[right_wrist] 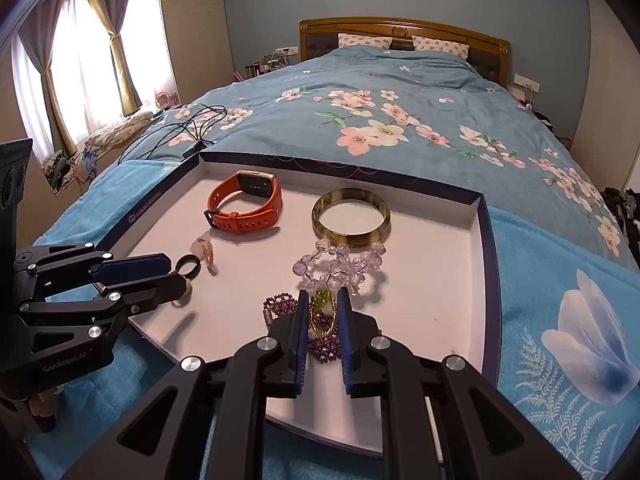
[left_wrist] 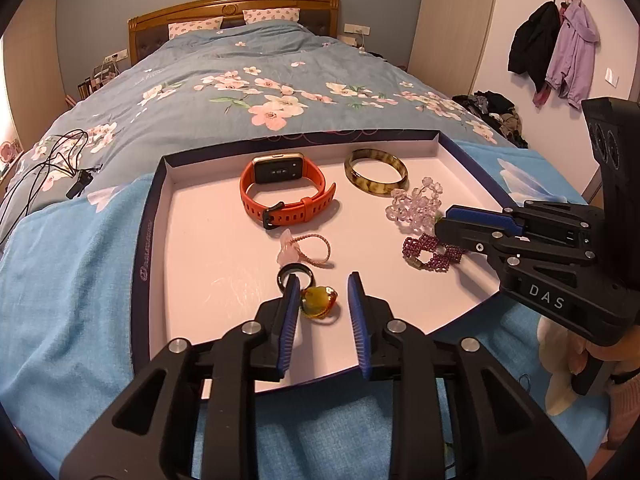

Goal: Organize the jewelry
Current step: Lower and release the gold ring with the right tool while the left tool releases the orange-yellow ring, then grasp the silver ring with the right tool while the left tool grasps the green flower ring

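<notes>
A shallow white tray (left_wrist: 188,240) with a dark blue rim lies on the bed and also shows in the right wrist view (right_wrist: 440,280). In it are an orange watch (left_wrist: 286,196), a brown bangle (left_wrist: 376,171), a clear bead bracelet (left_wrist: 416,204), a purple bead bracelet (left_wrist: 430,254), a pink cord bracelet (left_wrist: 308,250), a black ring (left_wrist: 295,274) and an amber ring (left_wrist: 319,300). My left gripper (left_wrist: 323,286) is open with the amber ring between its fingers. My right gripper (right_wrist: 323,296) is narrowly open around a gold ring with a green stone (right_wrist: 322,300), above the purple bracelet (right_wrist: 320,344).
The tray sits on a light blue towel (left_wrist: 72,280) over a floral blue quilt (left_wrist: 260,80). Black cables (left_wrist: 52,160) lie on the quilt to the left. Coats (left_wrist: 556,48) hang on the right wall.
</notes>
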Available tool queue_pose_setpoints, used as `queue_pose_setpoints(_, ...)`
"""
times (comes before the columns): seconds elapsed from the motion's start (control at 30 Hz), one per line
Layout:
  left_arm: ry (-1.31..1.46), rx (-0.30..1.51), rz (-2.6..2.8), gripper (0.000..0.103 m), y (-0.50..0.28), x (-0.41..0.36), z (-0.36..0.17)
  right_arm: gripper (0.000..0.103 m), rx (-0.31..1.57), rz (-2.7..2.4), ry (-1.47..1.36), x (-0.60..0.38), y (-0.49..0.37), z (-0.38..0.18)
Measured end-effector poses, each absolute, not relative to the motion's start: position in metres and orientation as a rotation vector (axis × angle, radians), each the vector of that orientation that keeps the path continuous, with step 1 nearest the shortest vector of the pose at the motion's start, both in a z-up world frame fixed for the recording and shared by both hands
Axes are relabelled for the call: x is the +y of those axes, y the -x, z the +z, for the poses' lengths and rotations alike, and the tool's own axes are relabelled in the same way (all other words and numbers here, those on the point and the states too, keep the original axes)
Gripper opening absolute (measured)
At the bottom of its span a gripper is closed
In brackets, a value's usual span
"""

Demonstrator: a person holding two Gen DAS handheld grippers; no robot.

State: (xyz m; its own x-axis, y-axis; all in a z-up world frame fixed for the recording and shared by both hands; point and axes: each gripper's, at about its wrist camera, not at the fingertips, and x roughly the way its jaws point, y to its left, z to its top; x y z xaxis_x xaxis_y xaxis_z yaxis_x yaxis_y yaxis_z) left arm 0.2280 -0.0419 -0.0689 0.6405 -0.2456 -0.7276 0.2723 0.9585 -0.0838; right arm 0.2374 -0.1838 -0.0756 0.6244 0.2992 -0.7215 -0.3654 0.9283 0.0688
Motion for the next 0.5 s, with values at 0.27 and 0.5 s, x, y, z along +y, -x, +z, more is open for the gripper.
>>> queue_pose_setpoints(0.27,-0.044,0.764,-0.284,0.043,-0.209,-0.035,-0.053,0.023,0.770,0.386,0.043,-0.195,-0.225,-0.060)
queue_pose_setpoints(0.5,-0.066,0.683,-0.321,0.052,-0.168,-0.025,-0.032,0.034,0.725,0.415,0.013,-0.209,-0.194,-0.044)
